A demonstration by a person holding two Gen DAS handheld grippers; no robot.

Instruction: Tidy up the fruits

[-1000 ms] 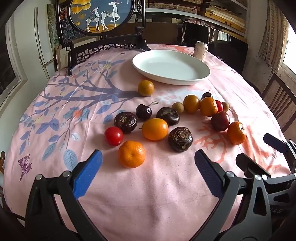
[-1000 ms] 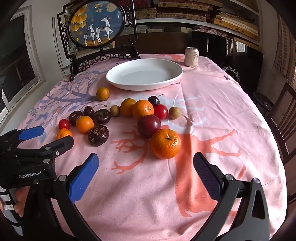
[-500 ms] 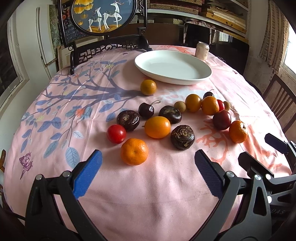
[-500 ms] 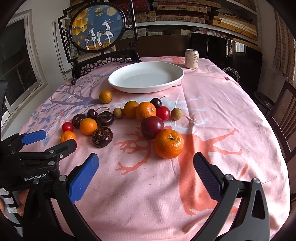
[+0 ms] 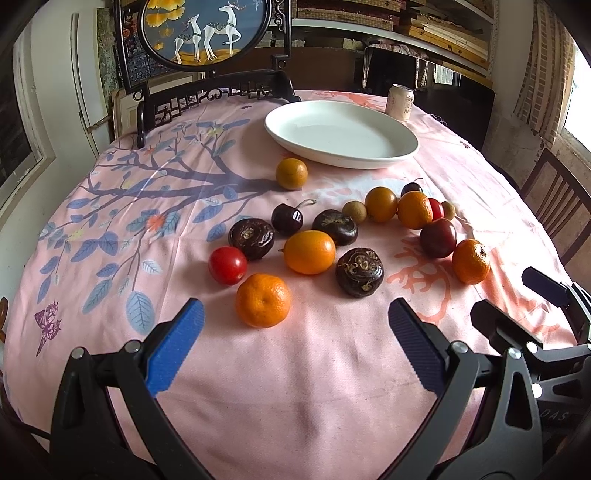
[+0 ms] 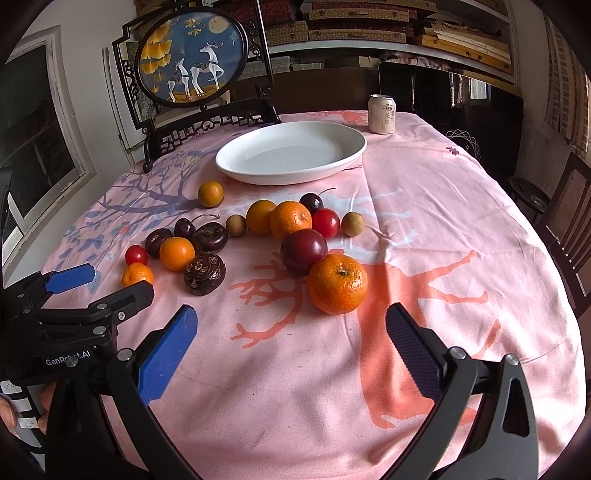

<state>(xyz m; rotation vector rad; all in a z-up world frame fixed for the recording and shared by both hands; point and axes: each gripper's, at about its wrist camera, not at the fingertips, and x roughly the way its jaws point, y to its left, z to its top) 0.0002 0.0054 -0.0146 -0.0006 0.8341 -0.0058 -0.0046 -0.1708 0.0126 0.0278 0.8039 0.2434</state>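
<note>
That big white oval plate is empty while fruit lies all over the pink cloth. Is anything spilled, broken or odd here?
Nothing looks spilled or damaged. The white oval plate is empty and upright, and the pale drink can behind it stands upright. The loose fruit sits whole on the pink patterned tablecloth, simply not yet sorted. Both grippers, left and right, are open and hold nothing.

A home dining room: a round table under a pink printed cloth, carved dark chairs drawn up to it, a framed deer screen behind, wall shelves stacked with boxes, a window at left.
</note>
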